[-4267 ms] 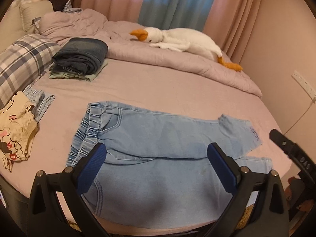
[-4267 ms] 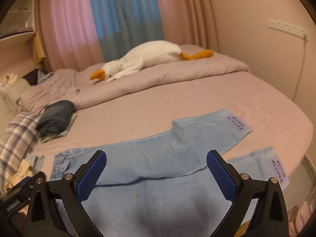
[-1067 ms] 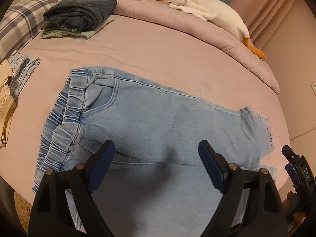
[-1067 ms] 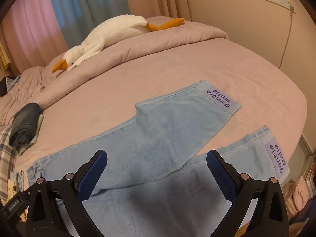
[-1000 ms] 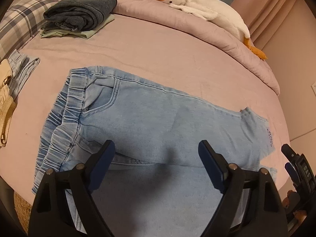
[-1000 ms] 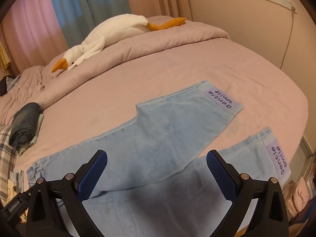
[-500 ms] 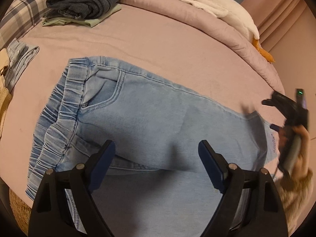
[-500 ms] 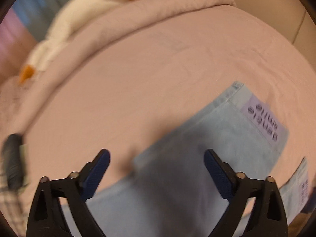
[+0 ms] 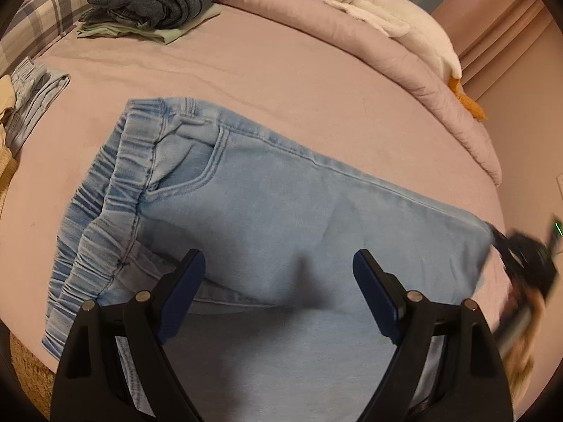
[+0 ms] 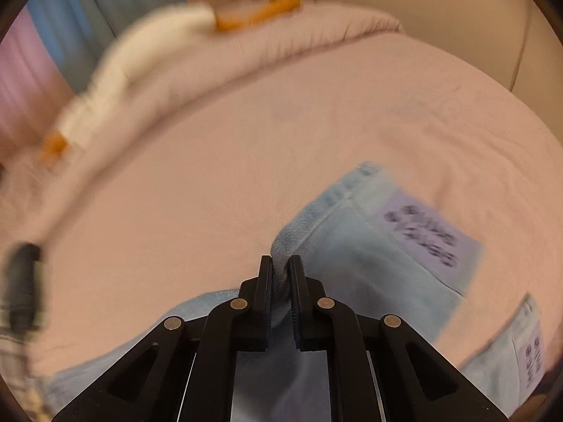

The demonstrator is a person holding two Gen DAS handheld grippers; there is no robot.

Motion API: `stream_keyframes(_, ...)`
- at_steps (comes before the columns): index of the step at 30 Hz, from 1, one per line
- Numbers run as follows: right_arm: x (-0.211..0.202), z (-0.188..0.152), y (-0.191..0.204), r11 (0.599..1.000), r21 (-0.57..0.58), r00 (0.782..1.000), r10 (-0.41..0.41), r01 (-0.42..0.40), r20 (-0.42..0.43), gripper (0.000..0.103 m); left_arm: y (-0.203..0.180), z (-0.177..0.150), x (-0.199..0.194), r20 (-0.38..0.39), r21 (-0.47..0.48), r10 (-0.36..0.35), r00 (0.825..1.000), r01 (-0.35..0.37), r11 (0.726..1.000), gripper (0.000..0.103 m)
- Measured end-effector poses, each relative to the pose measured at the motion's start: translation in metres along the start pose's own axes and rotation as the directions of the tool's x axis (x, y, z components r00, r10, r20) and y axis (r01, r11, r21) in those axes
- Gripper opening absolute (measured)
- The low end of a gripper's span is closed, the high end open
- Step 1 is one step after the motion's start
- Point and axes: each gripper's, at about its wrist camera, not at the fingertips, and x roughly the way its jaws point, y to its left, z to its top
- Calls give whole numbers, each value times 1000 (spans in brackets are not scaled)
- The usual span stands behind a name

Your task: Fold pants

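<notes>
Fingers of the right gripper are pinched nearly together on a ridge of pale denim at the edge of the upper leg of the pants, close to its hem; the cloth bunches up between the black jaws. Just beyond the grip, a lilac label with dark lettering lies on that leg, and a second label shows on the lower leg at the right edge of the same view, which is blurred. The left gripper hangs over the middle of the pants with its blue pads spread wide and nothing between them. The pants lie flat on a pink bed, waistband to the left and legs running right, where the right gripper appears as a dark smear at the far leg end. A folded stack of dark clothes sits at the far left of the bed, a plaid pillow beside it, and more crumpled clothes lie at the left edge. A goose toy rests on the rolled quilt at the back.
</notes>
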Motion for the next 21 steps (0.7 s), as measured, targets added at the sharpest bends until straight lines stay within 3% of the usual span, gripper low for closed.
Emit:
stream_keyframes(3, -62, -25, -28, 989, 43, 985, 137, -142, 102, 10, -5, 6, -5, 13, -13, -28, 1000, 28, 1000, 85)
stream_keyframes(5, -87, -49, -45, 983, 58, 976, 164, -174, 144, 10, -11, 11, -8, 21, -18, -56, 998, 57, 998, 85)
stream_keyframes(10, -89, -99, -67, 994, 35, 992, 101, -104, 76, 10, -32, 29, 0, -6, 21, -103, 995, 103, 994, 86)
stream_keyframes(15, -90, -121, -83, 995, 30, 995, 98, -98, 2, 10, -54, 49, 41, -146, 25, -130, 981, 135, 991, 85)
stream_keyframes(18, -88, -123, -89, 994, 45, 995, 99, -98, -20, 10, -66, 56, 70, -238, 29, -101, 966, 111, 993, 85)
stream_keyframes(20, -85, -123, -88, 994, 51, 995, 99, -98, -30, 10, -66, 57, 91, -294, 30, -46, 955, 57, 998, 78)
stream_keyframes(21, -86, -123, -88, 994, 48, 995, 100, -99, -28, 10, -64, 57, 99, -311, 25, -28, 950, 38, 999, 58)
